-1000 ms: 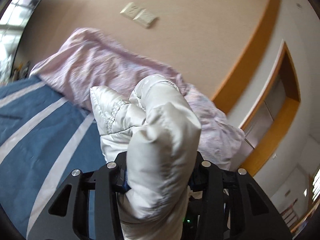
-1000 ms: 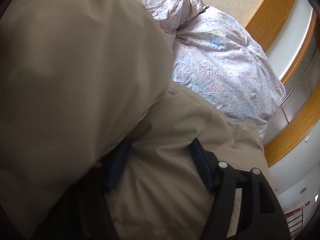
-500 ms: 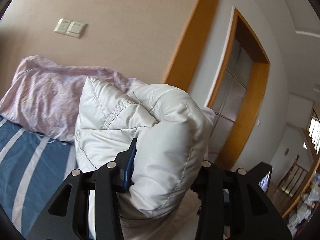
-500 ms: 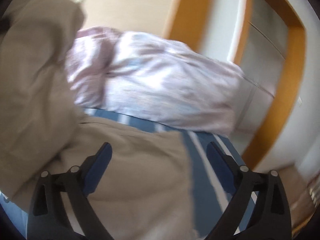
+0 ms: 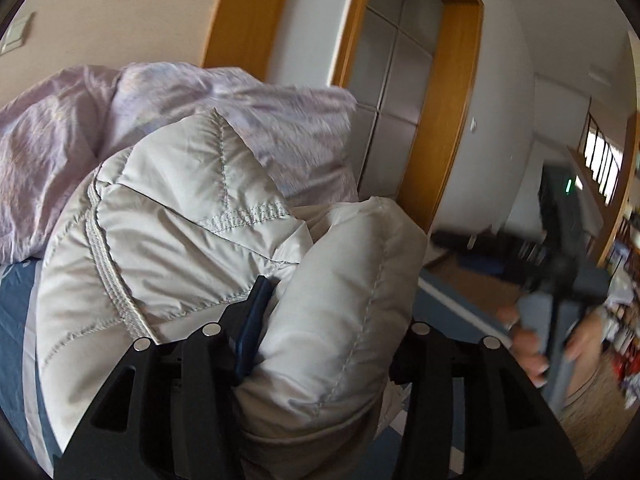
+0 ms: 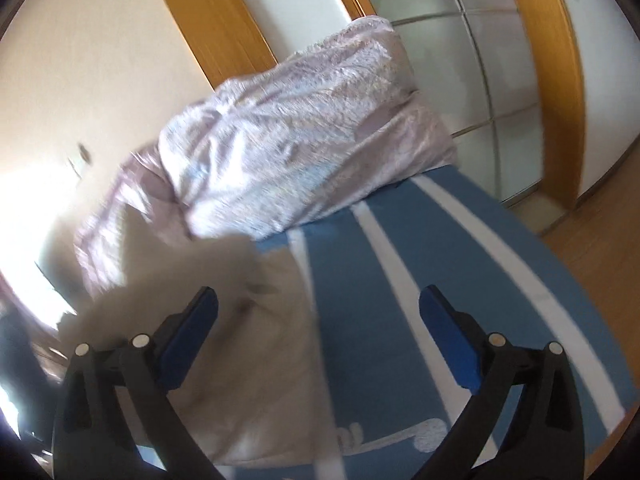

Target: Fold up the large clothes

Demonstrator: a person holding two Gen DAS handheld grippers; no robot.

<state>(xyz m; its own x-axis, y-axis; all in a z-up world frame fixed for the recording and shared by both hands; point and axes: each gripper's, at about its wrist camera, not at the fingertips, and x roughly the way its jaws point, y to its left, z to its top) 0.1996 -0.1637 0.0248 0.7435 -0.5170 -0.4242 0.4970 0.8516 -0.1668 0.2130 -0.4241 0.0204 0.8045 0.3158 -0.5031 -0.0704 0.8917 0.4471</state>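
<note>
A pale grey quilted puffer jacket [image 5: 192, 240] fills the left wrist view. My left gripper [image 5: 332, 320] is shut on a thick bunched fold of it and holds it up above the bed. In the right wrist view the jacket [image 6: 248, 340] lies blurred on the blue striped bedspread [image 6: 400, 320] at lower left. My right gripper [image 6: 320, 316] is open and empty, its left finger over the jacket's edge. The right gripper [image 5: 560, 276] and the hand holding it also show blurred at the right of the left wrist view.
A crumpled lilac duvet [image 6: 304, 152] is heaped at the head of the bed, also in the left wrist view [image 5: 72, 128]. Behind stand a beige wall and a wood-framed frosted glass door [image 5: 400, 80]. Wooden floor [image 6: 600, 232] lies right of the bed.
My right gripper has let go of the jacket, opened wide and pulled back to the right. My left gripper has swung right with the bunched jacket still in it.
</note>
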